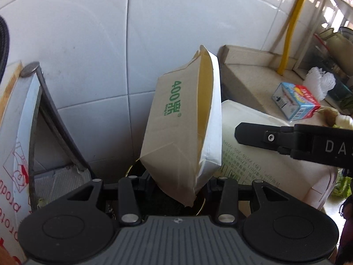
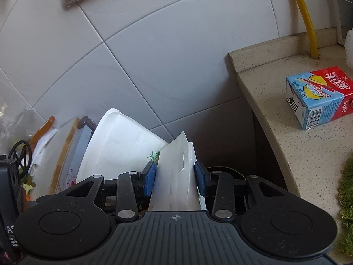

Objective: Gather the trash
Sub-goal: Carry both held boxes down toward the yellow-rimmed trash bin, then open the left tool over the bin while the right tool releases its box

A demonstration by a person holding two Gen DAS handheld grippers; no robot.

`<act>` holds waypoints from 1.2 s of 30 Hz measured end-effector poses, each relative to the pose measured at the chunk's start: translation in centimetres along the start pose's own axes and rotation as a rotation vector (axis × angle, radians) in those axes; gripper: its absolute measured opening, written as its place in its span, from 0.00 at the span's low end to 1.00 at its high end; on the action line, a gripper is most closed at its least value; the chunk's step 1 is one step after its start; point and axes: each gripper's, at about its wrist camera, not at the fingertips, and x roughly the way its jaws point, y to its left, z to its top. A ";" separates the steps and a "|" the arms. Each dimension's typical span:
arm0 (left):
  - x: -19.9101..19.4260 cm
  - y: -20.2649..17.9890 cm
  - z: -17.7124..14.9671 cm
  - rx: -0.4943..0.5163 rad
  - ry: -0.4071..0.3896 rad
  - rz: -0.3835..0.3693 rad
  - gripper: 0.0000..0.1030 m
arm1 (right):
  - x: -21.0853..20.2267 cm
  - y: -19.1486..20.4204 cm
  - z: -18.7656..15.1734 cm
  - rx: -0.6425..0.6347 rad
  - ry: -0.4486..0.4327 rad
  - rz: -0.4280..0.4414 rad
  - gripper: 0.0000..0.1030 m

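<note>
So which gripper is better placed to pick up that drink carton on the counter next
Neither is free: the left gripper holds a flattened paper box, the right gripper a white paper wrapper. Once emptied, probably the right: the drink carton lies on the counter on its side.

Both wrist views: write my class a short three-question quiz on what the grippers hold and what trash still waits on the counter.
1. True or false: the left gripper is shut on a brown paper bag.
2. What does the right gripper clamp? A) white paper packaging B) a glass jar C) a spoon
3. Fill in: on the counter lies a blue and red drink ______.

Key: 1 true; 2 A; 3 carton.
</note>
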 end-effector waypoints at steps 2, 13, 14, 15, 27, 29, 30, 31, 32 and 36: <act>0.9 0.1 -0.1 -0.010 0.014 0.024 0.39 | 0.8 -0.5 0.1 0.000 0.009 -0.012 0.44; 5.8 1.0 -0.1 -0.059 0.117 0.083 0.40 | 7.6 -3.3 0.2 0.067 0.084 -0.041 0.47; 6.1 1.1 -0.2 -0.061 0.123 0.086 0.41 | 8.1 -3.4 0.1 0.072 0.086 -0.046 0.48; 6.4 1.1 -0.2 -0.062 0.129 0.092 0.41 | 8.6 -3.6 0.1 0.078 0.088 -0.045 0.49; 7.3 2.1 -0.1 -0.108 0.144 0.093 0.42 | 11.0 -5.2 -0.4 0.144 0.105 -0.047 0.51; 7.3 2.2 -0.1 -0.113 0.141 0.092 0.42 | 10.8 -5.2 -0.5 0.147 0.108 -0.049 0.52; 7.3 2.2 -0.1 -0.115 0.141 0.093 0.42 | 10.8 -5.2 -0.6 0.151 0.108 -0.050 0.52; 7.3 2.3 -0.1 -0.116 0.142 0.094 0.42 | 10.6 -5.2 -0.6 0.157 0.108 -0.051 0.52; 7.3 2.2 -0.2 -0.118 0.141 0.094 0.42 | 10.4 -5.4 -0.5 0.166 0.109 -0.048 0.52; 7.9 2.1 0.2 -0.112 0.129 0.079 0.42 | 9.2 -5.6 -0.4 0.170 0.091 -0.046 0.52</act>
